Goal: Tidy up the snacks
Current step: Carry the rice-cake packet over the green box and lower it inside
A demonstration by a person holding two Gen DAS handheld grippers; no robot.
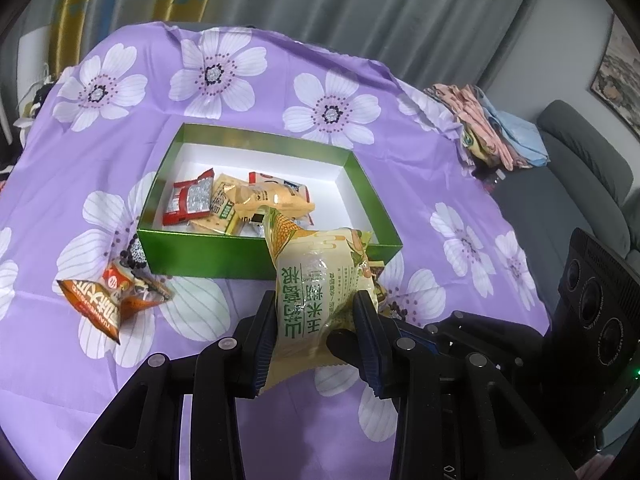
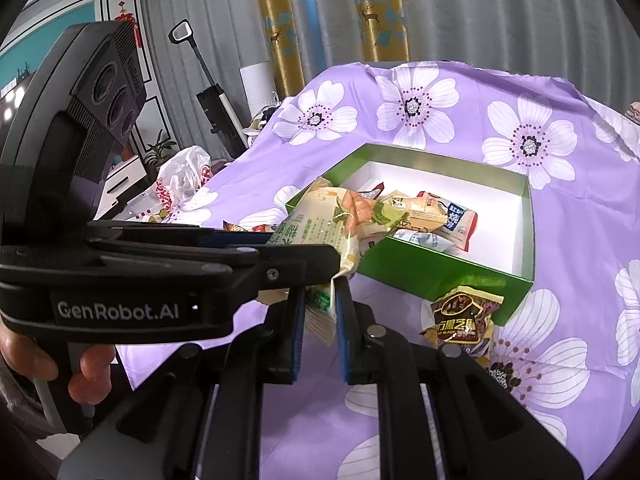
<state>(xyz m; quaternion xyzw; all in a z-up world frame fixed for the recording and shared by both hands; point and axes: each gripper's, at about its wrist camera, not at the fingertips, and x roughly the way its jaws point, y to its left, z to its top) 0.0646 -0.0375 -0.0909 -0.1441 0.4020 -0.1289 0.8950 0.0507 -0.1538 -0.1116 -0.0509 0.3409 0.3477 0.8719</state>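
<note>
Both grippers hold one corn snack packet [image 1: 320, 280]. Left gripper [image 1: 320, 332] is closed on its lower half, the fingers pressing both sides; right gripper [image 2: 320, 320] is pinched almost fully on a bottom edge of the same packet. Its top reaches over the near wall of the green box [image 1: 192, 248], where several snack packets [image 1: 236, 204] lie. Outside on the purple flowered cloth [image 1: 280, 60] rest an orange packet [image 1: 112, 296] and a dark brown packet [image 2: 464, 316], the second one just beside the box.
</note>
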